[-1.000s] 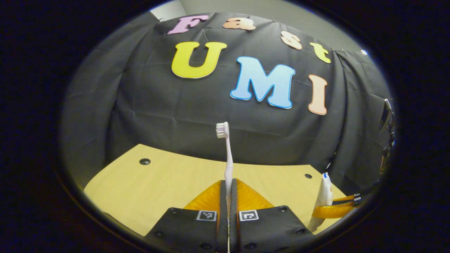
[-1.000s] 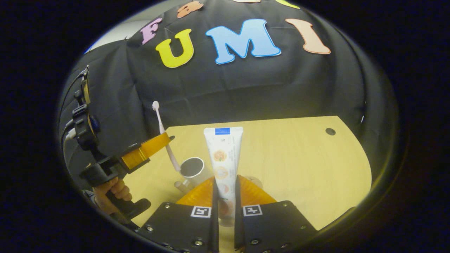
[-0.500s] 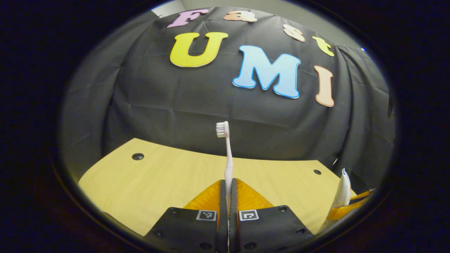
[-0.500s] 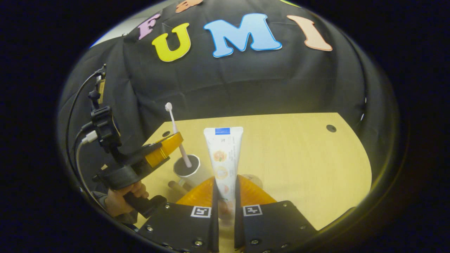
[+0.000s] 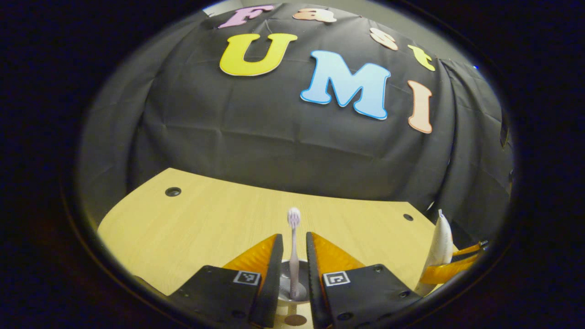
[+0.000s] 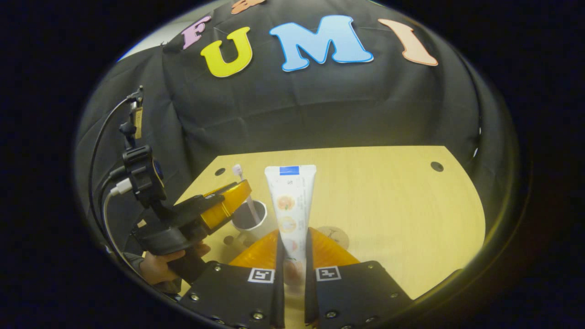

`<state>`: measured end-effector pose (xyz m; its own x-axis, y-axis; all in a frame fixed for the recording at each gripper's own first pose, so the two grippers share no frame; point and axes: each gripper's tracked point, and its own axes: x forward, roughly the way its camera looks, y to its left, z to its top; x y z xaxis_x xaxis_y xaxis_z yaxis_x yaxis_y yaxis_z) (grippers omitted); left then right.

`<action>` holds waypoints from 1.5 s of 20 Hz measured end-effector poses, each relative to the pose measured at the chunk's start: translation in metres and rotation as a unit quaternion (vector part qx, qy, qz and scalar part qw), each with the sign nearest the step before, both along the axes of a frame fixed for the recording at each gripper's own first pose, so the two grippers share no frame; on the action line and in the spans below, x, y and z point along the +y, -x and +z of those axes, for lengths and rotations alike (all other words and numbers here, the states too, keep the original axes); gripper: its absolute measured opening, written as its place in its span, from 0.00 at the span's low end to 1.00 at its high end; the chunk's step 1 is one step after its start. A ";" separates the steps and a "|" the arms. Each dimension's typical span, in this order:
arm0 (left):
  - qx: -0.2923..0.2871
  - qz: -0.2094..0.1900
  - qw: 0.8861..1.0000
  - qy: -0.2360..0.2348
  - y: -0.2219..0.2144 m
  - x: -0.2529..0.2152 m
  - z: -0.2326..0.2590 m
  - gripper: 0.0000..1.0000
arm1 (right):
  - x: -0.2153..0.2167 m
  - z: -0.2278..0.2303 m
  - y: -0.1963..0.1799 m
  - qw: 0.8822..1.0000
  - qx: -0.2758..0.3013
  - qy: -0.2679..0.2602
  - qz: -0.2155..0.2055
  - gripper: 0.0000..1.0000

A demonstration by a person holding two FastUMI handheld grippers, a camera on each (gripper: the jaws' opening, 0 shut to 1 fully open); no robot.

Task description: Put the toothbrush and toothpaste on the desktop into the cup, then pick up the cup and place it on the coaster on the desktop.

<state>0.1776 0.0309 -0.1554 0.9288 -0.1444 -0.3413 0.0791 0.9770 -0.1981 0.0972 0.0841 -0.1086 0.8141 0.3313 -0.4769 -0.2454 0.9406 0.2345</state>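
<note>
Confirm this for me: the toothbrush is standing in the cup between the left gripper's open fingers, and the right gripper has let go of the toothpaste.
One part is wrong. In the right gripper view the right gripper is shut on the toothpaste, holding it upright. The rest is right: in the left gripper view the toothbrush stands in the cup between the open fingers of the left gripper.

A: Item, legible text: none on the toothpaste (image 6: 291, 201); its printing is too small to read.

B: Item, square coded markers on the right gripper (image 6: 292, 256) and left gripper (image 5: 292, 265): patterns, no readable characters.
</note>
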 end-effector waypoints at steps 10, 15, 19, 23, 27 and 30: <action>0.010 0.035 0.999 0.003 0.043 0.038 0.019 0.77 | 0.036 0.030 -0.027 0.998 -0.047 -0.009 0.038 0.18; 0.019 0.065 0.998 0.002 0.068 0.066 0.023 0.77 | 0.063 0.040 -0.053 0.996 -0.064 -0.024 0.055 0.18; 0.023 0.076 0.997 0.006 0.081 0.078 0.025 0.77 | 0.082 0.046 -0.072 0.994 -0.086 -0.029 0.060 0.18; 0.024 0.081 0.996 0.010 0.089 0.086 0.027 0.77 | 0.102 0.048 -0.090 0.990 -0.119 -0.022 0.070 0.17; 0.027 0.082 0.996 0.010 0.093 0.090 0.026 0.77 | 0.119 0.035 -0.105 0.989 -0.127 -0.011 0.076 0.19; 0.031 0.084 0.996 0.011 0.098 0.095 0.022 0.77 | 0.129 0.019 -0.108 0.990 -0.113 -0.001 0.086 0.21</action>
<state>0.0792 0.1255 -0.1331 0.9178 0.0033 -0.3970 -0.0983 0.9707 -0.2191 0.2050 0.2133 -0.0900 0.8319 0.4746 -0.2877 -0.4481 0.8802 0.1562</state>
